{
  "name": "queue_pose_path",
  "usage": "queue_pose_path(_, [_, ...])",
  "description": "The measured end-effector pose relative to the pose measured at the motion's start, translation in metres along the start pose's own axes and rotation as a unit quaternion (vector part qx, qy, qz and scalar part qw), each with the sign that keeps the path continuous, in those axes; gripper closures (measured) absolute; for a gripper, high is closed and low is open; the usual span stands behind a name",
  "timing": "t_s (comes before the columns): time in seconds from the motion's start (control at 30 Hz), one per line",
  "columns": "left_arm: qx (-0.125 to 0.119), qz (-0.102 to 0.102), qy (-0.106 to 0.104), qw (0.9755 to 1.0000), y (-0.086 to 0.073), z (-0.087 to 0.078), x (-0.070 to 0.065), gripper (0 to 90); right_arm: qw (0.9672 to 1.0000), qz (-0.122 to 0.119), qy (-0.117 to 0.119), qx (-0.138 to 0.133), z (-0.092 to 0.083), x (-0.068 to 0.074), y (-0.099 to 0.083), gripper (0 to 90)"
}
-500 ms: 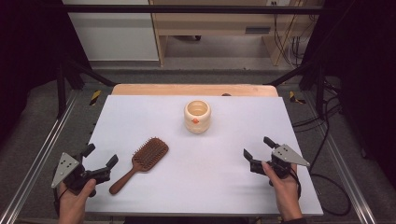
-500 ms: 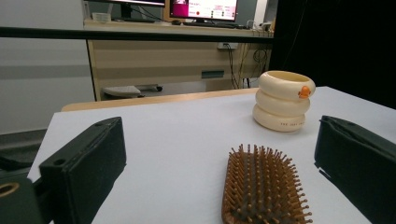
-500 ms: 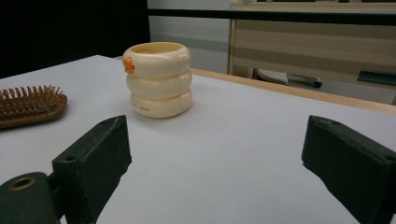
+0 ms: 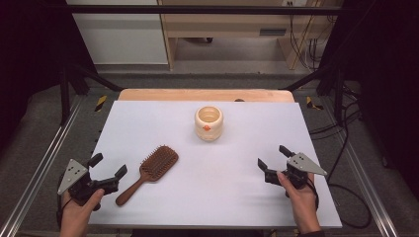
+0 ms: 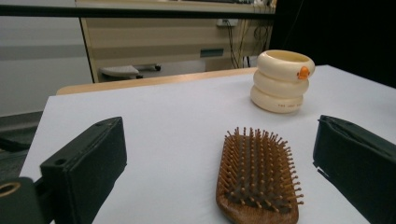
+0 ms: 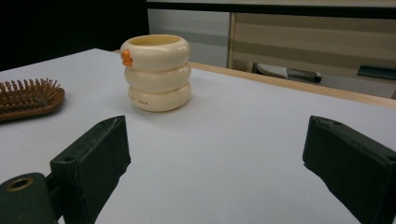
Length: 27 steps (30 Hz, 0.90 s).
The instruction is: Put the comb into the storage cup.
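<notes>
While both grippers stand wide open and hold nothing, the risks lie in the first approach. The left gripper (image 4: 108,170) sits at the lower left of the high view, just beside the handle end of the wooden hairbrush (image 4: 149,173), which lies bristles up on the white table (image 4: 227,197) with its head pointing toward the upper right. In the left gripper view the brush head (image 5: 258,179) lies low in the middle, between the two black jaws but touching neither. A grip taken on the bristled head would likely be uneven; the pins could flex and let the brush twist or slide out. A jaw coming down on the thin handle at a slant could flick the brush sideways across the smooth sheet.

The right gripper (image 4: 274,160) hovers at the lower right of the high view, well apart from the brush, and faces the cream ringed cup (image 4: 209,123) in the upper middle. In the right gripper view the cup (image 6: 156,72) stands upright at the upper left. It looks light, and its bulging rings give the pads a poor flat surface, so a push from one side could tip or skid it.

The table's near edge lies just below both hands, and the left edge lies close to the left gripper, so a brush knocked that way could drop off. The widest open room is the bare sheet in the middle between brush, cup and right gripper.
</notes>
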<state>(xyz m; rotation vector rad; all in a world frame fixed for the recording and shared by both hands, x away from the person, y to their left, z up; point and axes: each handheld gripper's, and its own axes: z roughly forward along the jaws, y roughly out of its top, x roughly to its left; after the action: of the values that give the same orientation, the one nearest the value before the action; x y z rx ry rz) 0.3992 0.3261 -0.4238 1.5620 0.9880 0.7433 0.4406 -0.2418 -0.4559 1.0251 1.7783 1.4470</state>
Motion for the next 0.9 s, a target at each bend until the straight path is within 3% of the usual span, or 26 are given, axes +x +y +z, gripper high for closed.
queue_pose_path(0.17, [0.035, 0.016, -0.004, 0.9992, 0.010, 0.003, -0.007, 3.1, 1.0000, 0.003, -0.002, 0.001, 0.000, 0.000, 0.000, 7.2])
queue_pose_path(0.37, [0.104, 0.029, -0.024, 0.9938, 0.022, 0.014, -0.018, 3.6, 1.0000, 0.002, -0.006, 0.002, 0.000, 0.000, 0.000, 6.8])
queue_pose_path(0.4, [0.104, 0.029, -0.024, 0.9938, 0.022, 0.014, -0.018, 3.7, 1.0000, 0.004, -0.005, 0.003, 0.000, 0.001, 0.000, 6.7])
queue_pose_path(0.43, [0.124, 0.035, -0.020, 0.9915, 0.023, 0.019, -0.019, 3.9, 1.0000, 0.004, -0.006, 0.004, -0.001, 0.001, 0.000, 7.0])
queue_pose_path(0.47, [0.124, 0.035, -0.020, 0.9915, 0.023, 0.019, -0.019, 4.4, 0.9999, 0.002, -0.010, 0.003, -0.001, 0.001, 0.001, 7.1])
queue_pose_path(0.5, [0.142, 0.042, -0.017, 0.9888, 0.025, 0.023, -0.021, 4.8, 0.9999, 0.002, -0.012, 0.000, -0.002, 0.001, 0.001, 7.1])
queue_pose_path(0.53, [0.142, 0.042, -0.017, 0.9888, 0.025, 0.023, -0.021, 4.8, 0.9999, 0.002, -0.012, 0.000, -0.002, 0.001, 0.001, 7.1])
queue_pose_path(0.6, [0.171, 0.045, -0.019, 0.9841, 0.026, 0.028, -0.023, 4.8, 0.9999, 0.003, -0.011, -0.003, -0.003, 0.001, 0.002, 6.7])
queue_pose_path(0.7, [0.194, 0.051, -0.021, 0.9795, 0.027, 0.033, -0.026, 4.8, 0.9999, 0.007, -0.008, -0.003, -0.002, 0.001, 0.002, 6.0])
queue_pose_path(0.73, [0.212, 0.056, -0.025, 0.9753, 0.027, 0.037, -0.029, 4.7, 0.9999, 0.008, -0.008, -0.004, -0.002, 0.001, 0.002, 5.8])
queue_pose_path(0.77, [0.212, 0.056, -0.025, 0.9753, 0.027, 0.037, -0.029, 4.6, 0.9999, 0.008, -0.008, -0.004, -0.002, 0.001, 0.002, 5.8])
queue_pose_path(0.9, [0.241, 0.072, -0.029, 0.9674, 0.029, 0.044, -0.034, 4.9, 1.0000, 0.005, -0.008, 0.001, -0.002, 0.002, 0.002, 5.7])
